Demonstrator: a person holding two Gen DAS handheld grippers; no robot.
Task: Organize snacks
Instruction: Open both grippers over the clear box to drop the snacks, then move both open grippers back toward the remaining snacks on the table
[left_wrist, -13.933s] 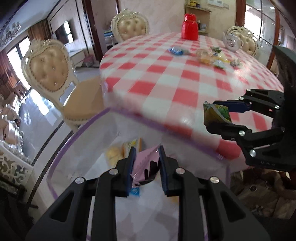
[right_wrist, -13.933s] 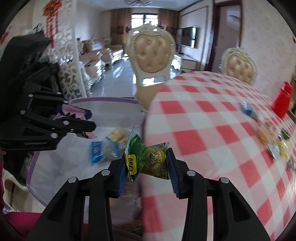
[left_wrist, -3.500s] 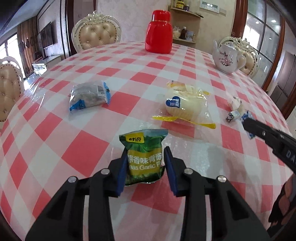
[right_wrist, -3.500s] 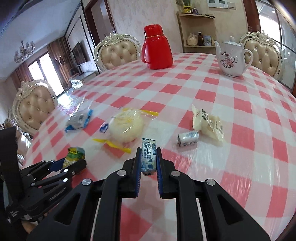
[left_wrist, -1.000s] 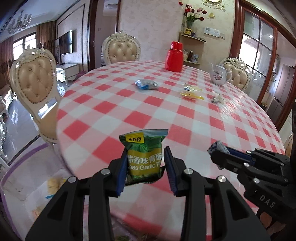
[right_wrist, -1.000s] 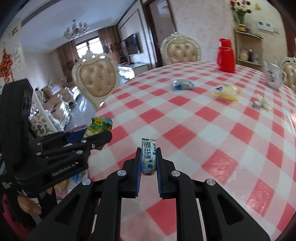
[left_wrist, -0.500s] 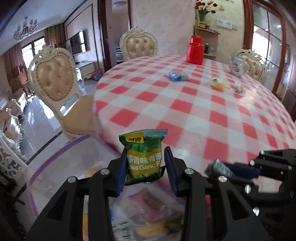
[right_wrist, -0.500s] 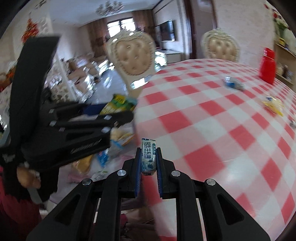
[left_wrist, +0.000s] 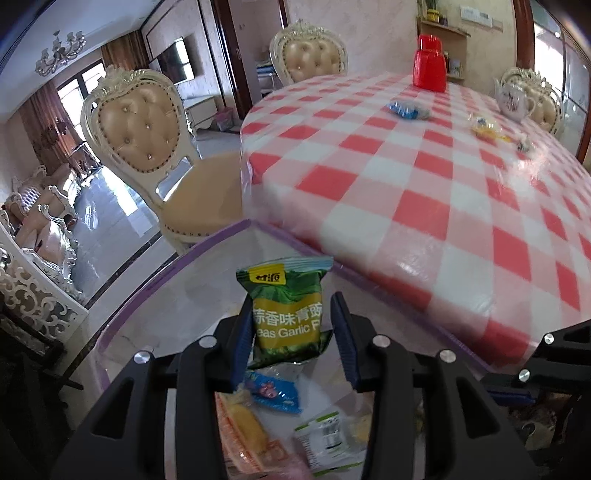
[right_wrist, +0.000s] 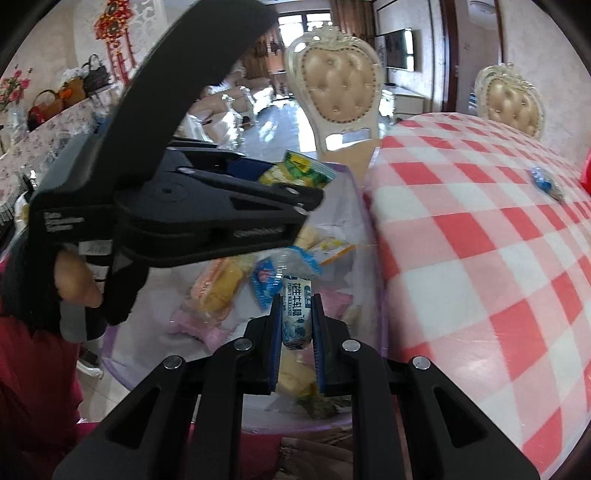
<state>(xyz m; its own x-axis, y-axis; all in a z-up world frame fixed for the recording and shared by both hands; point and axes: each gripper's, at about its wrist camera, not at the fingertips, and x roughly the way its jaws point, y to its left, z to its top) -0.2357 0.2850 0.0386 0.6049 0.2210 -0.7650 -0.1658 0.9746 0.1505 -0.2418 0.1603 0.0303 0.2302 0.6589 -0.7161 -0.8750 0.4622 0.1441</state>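
My left gripper hangs over a clear bin with a purple rim beside the table. Its jaws are opening, with a green garlic-pea packet upright between them. A narrow gap shows at the right pad. From the right wrist view the same packet sticks out past the left gripper. My right gripper is shut on a small blue-and-white candy stick above the bin. Several snack packets lie in the bin.
The round table with a red-and-white checked cloth stands right of the bin. On it lie a blue packet, a yellow bun packet, a red thermos and a teapot. A padded chair stands behind the bin.
Both grippers have swung off the table edge and tipped down over the bin, each with its snack. The left jaws stand slightly wider around the green packet.
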